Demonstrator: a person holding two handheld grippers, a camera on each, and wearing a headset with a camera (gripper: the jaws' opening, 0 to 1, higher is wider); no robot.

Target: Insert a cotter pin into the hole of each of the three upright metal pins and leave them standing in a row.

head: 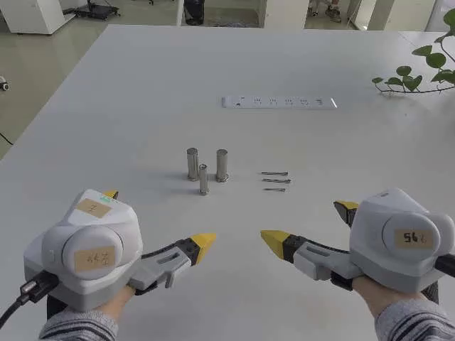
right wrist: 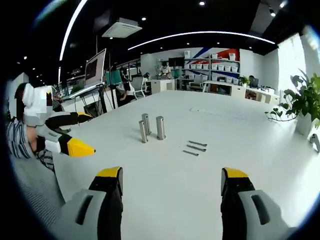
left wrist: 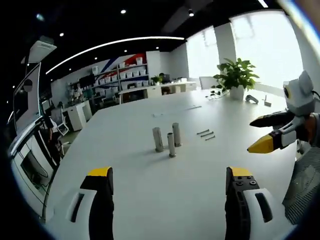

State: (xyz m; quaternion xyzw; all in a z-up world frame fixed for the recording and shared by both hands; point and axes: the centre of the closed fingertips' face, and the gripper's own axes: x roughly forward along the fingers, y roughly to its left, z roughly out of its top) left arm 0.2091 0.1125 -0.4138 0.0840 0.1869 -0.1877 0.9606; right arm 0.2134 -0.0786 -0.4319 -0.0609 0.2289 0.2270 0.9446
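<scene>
Three upright metal pins (head: 204, 170) stand in a close cluster at the table's middle, also seen in the left gripper view (left wrist: 167, 139) and the right gripper view (right wrist: 151, 128). Three small cotter pins (head: 274, 180) lie in a column just right of them, flat on the table (left wrist: 206, 134) (right wrist: 194, 146). My left gripper (head: 156, 222) is open near the front left, nothing between its jaws (left wrist: 170, 175). My right gripper (head: 313, 222) is open at the front right, likewise empty (right wrist: 171, 175). Both sit well short of the pins.
A white power strip (head: 279, 102) lies farther back on the white table (head: 142, 92). A potted plant's leaves (head: 423, 71) reach in at the right edge. Office shelving and desks stand beyond the table.
</scene>
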